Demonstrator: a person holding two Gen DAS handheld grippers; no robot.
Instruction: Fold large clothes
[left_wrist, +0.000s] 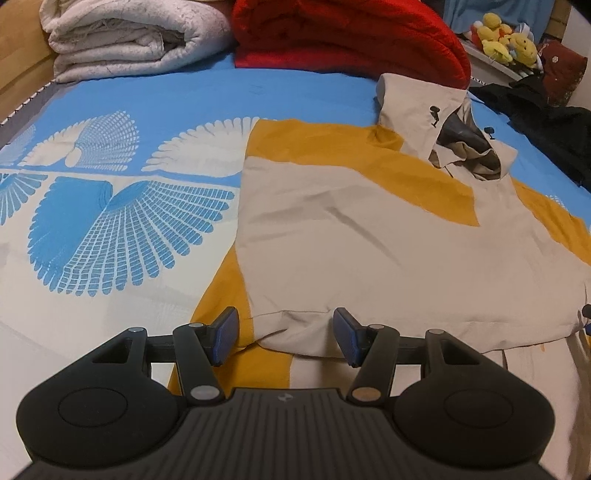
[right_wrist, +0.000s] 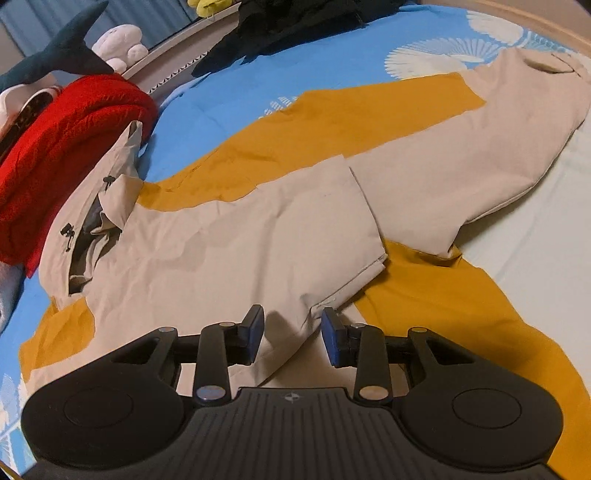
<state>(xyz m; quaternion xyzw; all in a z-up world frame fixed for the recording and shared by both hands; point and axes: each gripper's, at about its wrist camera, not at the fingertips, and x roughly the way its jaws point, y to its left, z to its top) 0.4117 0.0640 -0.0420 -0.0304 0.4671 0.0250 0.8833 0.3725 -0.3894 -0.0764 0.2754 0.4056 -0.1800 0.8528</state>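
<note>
A beige and mustard hooded jacket (left_wrist: 369, 240) lies spread flat on the blue and white patterned bed sheet (left_wrist: 110, 206), its hood (left_wrist: 424, 110) toward the far side. My left gripper (left_wrist: 286, 334) hovers open over the jacket's near hem, and its pads touch no cloth. In the right wrist view the jacket (right_wrist: 221, 251) shows a beige sleeve (right_wrist: 461, 177) folded across the body, its cuff end near the right edge. My right gripper (right_wrist: 293, 332) stands open just above a raised beige fold, and its pads do not press it.
A folded white quilt (left_wrist: 129, 37) and a red blanket (left_wrist: 343, 33) are piled at the far end of the bed. A black garment (left_wrist: 546, 122) lies beside the hood. Yellow plush toys (left_wrist: 506, 37) and a shark plush (right_wrist: 62, 55) sit on the ledge beyond.
</note>
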